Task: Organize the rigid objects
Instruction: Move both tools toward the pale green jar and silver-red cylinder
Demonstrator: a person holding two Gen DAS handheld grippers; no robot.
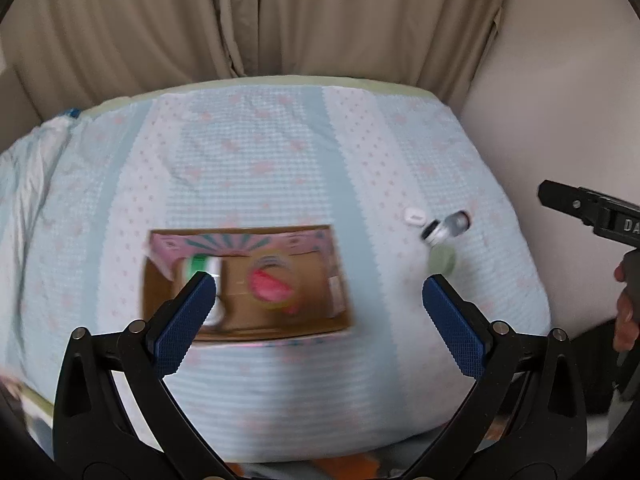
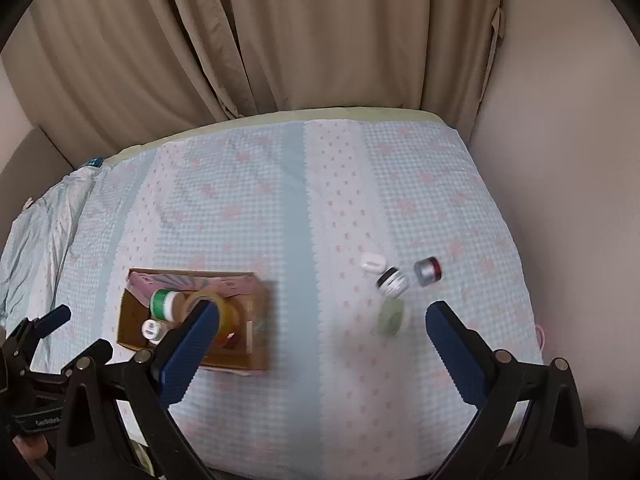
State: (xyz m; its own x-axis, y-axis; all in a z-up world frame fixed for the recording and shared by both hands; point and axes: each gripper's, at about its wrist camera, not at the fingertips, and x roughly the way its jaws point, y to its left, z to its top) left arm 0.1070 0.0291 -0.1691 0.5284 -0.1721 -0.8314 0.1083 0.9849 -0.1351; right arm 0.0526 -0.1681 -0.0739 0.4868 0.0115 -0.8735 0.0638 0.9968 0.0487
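Observation:
An open cardboard box [image 2: 258, 322] with a pink flap lies on the bed; it also shows in the left wrist view [image 1: 340, 280]. Inside are a green-capped bottle [image 2: 162, 303], a small white bottle [image 2: 151, 329] and a tape roll [image 2: 230, 308]. To the right lie a white case [image 2: 373, 261], a black-and-white jar [image 2: 393, 281], a silver and red jar [image 2: 428, 271] and a pale green round object [image 2: 391, 315]. My left gripper [image 1: 319, 285] is open and empty above the box. My right gripper [image 2: 322, 314] is open and empty, above the bed between box and jars.
The bed is covered with a light blue quilt [image 2: 304, 208] with pink bows. Beige curtains [image 2: 280, 40] hang behind it and a plain wall [image 2: 560, 160] stands at the right. The left gripper shows at the lower left of the right wrist view [image 2: 48, 320].

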